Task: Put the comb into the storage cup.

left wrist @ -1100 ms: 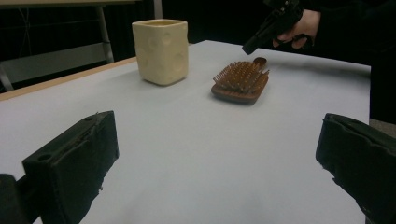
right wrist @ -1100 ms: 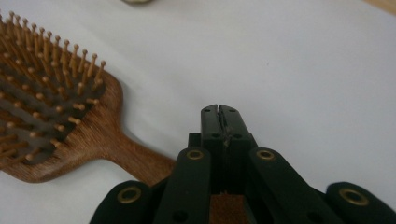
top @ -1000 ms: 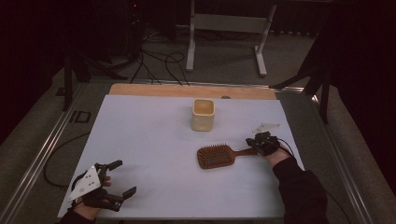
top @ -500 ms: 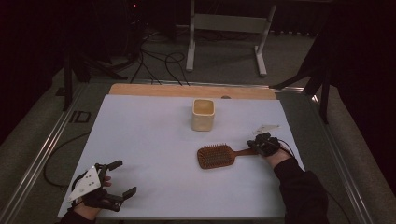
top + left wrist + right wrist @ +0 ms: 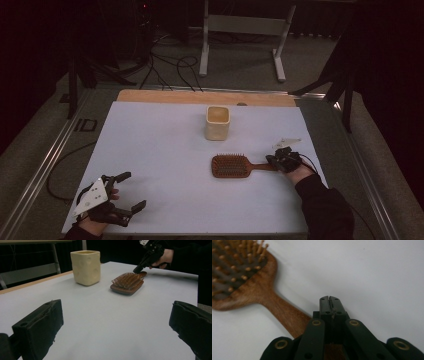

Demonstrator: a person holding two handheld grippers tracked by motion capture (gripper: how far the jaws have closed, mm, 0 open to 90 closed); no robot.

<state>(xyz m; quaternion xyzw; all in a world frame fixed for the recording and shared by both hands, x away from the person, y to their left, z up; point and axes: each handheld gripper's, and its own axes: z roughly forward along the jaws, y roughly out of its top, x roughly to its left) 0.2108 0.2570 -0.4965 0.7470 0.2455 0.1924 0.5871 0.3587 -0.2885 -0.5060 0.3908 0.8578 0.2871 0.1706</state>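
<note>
- Since the earlier frames almost nothing has moved: the wooden hairbrush [image 5: 235, 166] lies in the same place on the white table [image 5: 160, 150], right of centre and in front of the cream cup [image 5: 217, 122], and both hands sit where they were.
- The right gripper [image 5: 281, 161] is at the end of the brush handle, at the table's right edge. In the right gripper view its two black jaws are pressed together, tips touching, with nothing between them [image 5: 329, 300]; the handle [image 5: 284, 315] runs beside and beneath them, not inside the grip.
- That suggests the brush is not yet held. The jaws would likely need to open and straddle the handle before any lift.
- The left gripper [image 5: 122, 192] rests near the table's front left corner, well apart from the brush, jaws spread wide and empty.
- The brush is a paddle type of reddish-brown, lightly glossy wood with visible grain: a rounded rectangular head [image 5: 127, 283] tapering into a slim handle. It lies flat with the bristles up, in rows of short pale pegs with rounded tips.
- The cup [image 5: 85, 267] stands upright, squarish with rounded corners and shallow dimples in its matte cream sides.
- The tabletop is smooth and matte, with a strip of bare wood [image 5: 200, 96] along its far edge.
</note>
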